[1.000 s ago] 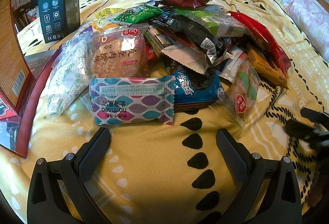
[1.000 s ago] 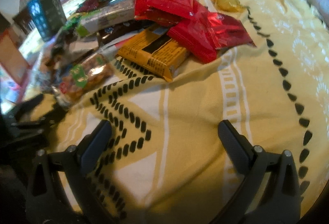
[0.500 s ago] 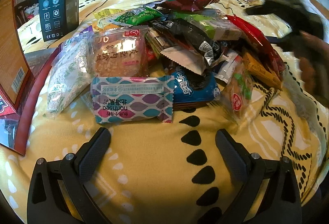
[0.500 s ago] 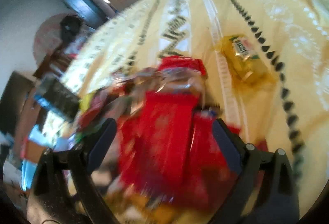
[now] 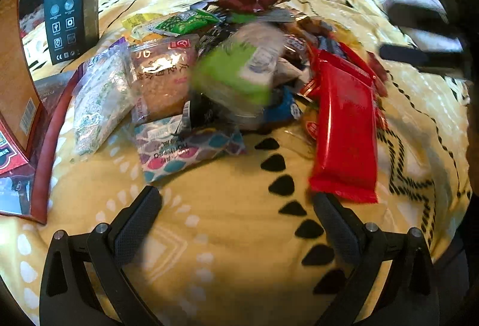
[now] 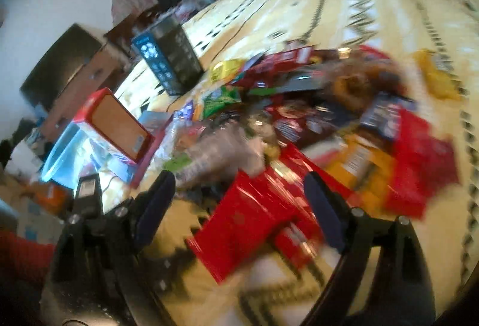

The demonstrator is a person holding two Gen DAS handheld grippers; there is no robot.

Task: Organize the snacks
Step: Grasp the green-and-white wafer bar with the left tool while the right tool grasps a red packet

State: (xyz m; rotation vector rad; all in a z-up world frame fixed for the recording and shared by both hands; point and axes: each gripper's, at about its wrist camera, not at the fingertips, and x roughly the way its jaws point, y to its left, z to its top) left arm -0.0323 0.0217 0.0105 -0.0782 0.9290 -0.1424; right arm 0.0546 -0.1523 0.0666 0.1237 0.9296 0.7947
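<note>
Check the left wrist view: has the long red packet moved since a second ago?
Yes. The red packet has slid off the pile's right edge toward the camera, away from the black box; its near end now lies just ahead of the open left gripper.

Yellow patterned bedspread carries snack pile; red packet near right, black box far left.

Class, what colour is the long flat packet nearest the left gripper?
Red packet, clearest in left wrist view.
</note>
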